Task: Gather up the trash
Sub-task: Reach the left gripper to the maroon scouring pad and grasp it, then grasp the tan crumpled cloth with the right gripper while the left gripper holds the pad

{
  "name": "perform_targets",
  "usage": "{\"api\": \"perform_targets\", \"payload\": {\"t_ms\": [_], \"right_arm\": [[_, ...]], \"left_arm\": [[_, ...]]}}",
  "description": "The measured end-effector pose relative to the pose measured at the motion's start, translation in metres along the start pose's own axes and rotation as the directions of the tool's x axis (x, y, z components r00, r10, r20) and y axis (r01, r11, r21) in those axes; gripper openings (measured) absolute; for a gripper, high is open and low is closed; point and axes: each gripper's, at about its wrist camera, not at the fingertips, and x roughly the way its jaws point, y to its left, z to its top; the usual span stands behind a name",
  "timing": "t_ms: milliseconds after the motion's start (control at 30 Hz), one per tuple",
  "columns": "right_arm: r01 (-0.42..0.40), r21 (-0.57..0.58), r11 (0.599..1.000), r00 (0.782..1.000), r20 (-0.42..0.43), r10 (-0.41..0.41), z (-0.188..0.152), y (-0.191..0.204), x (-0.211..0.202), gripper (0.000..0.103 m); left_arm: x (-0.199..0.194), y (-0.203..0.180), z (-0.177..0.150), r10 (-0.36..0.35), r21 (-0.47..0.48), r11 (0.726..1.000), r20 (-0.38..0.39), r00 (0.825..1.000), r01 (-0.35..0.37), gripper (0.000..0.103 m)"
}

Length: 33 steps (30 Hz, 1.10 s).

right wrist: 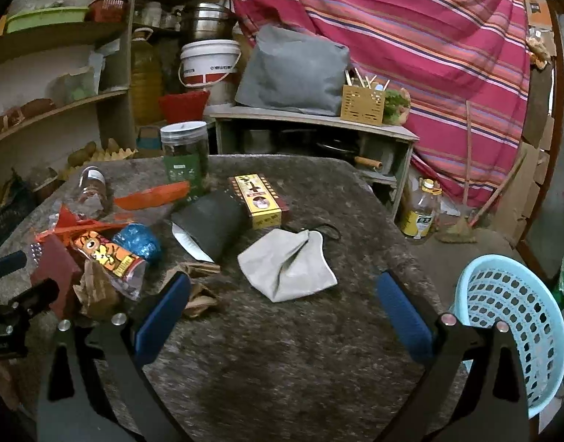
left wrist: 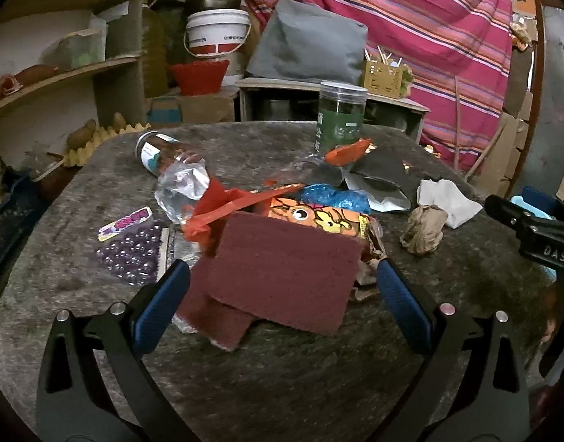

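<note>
1. Two grippers hang over a grey table (right wrist: 282, 368) strewn with trash; both have their blue-padded jaws spread wide and hold nothing.
2. Left gripper (left wrist: 282, 287) frames a maroon scouring pad (left wrist: 285, 269), which lies between its fingers; whether the pads touch it cannot be told.
3. Behind the pad lie red plastic scraps (left wrist: 223, 206), an orange snack wrapper (left wrist: 319, 217) and a blue crumpled bag (left wrist: 333, 197), all heaped together.
4. To the heap's left lie a crushed clear bottle (left wrist: 178, 180) on its side and a packet of purple beads (left wrist: 131, 246).
5. A brown paper wad (left wrist: 424, 230) sits right of the heap, touching a white tissue (left wrist: 448, 199).
6. A green jar (left wrist: 341, 121) stands upright at the far edge of the table.
7. Right gripper (right wrist: 282, 309) hovers over bare table, near a grey cloth (right wrist: 289, 269) that lies just ahead of it.
8. Beyond the cloth sit a dark pouch (right wrist: 212, 224) and a yellow-and-red box (right wrist: 258, 199), side by side and touching.
9. A light-blue basket (right wrist: 510, 316) stands off the table's right edge, beside the right gripper's outer finger.
</note>
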Motion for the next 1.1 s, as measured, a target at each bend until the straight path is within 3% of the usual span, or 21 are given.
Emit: {"api": "perform_targets", "payload": {"t_ms": [367, 567, 633, 733, 1100], "right_arm": [[0.010, 0.009, 1.000, 1.000, -0.005, -0.010, -0.002, -0.007, -0.001, 0.099], [0.014, 0.012, 1.000, 1.000, -0.017, -0.014, -0.003, -0.006, 0.003, 0.099], [0.013, 0.013, 1.000, 1.000, -0.016, -0.013, -0.002, -0.006, 0.003, 0.099], [0.014, 0.009, 1.000, 1.000, -0.013, -0.013, -0.002, -0.004, 0.004, 0.099], [0.005, -0.035, 0.999, 1.000, -0.003, -0.005, -0.002, 0.020, 0.004, 0.099]], "left_arm": [[0.025, 0.007, 0.006, 0.026, -0.010, 1.000, -0.054, 0.998, -0.026, 0.098], [0.028, 0.010, 0.009, -0.005, -0.026, 1.000, -0.073, 0.997, 0.003, 0.098], [0.026, 0.012, 0.008, -0.021, -0.036, 0.999, -0.071, 0.997, 0.019, 0.089], [0.020, 0.016, 0.005, -0.021, -0.043, 0.999, -0.073, 0.997, 0.018, 0.089], [-0.039, 0.062, 0.006, 0.035, -0.097, 0.995, 0.054, 0.998, -0.030, 0.089]]}}
